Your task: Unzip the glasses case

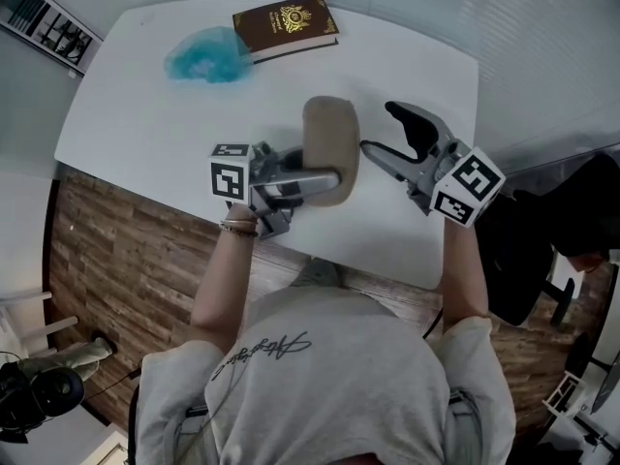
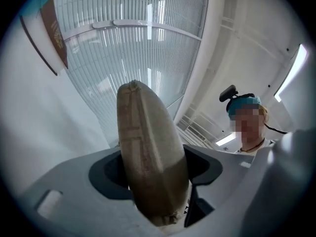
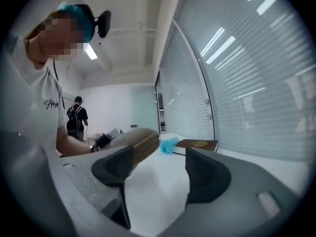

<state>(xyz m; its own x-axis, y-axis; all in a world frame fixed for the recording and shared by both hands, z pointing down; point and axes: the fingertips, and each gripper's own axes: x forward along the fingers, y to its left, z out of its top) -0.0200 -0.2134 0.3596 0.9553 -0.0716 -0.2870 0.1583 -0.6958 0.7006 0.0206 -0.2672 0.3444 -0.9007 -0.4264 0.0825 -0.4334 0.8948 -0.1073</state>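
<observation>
A beige oblong glasses case [image 1: 331,148] is held above the white table [image 1: 116,114], its long axis pointing away from me. My left gripper [image 1: 325,177] is shut on its near end. In the left gripper view the case [image 2: 148,152] fills the gap between the two jaws and sticks up past them. My right gripper [image 1: 380,129] stands open just right of the case, apart from it, with nothing between its fingers. In the right gripper view the case [image 3: 138,142] lies beyond the left jaw of the right gripper [image 3: 158,169]. The zip is not visible.
A brown book [image 1: 286,25] and a crumpled blue cover [image 1: 208,54] lie at the table's far edge. A black chair [image 1: 542,250] stands to the right of the table. Wood floor shows at left. Another person stands far off in the room [image 3: 77,116].
</observation>
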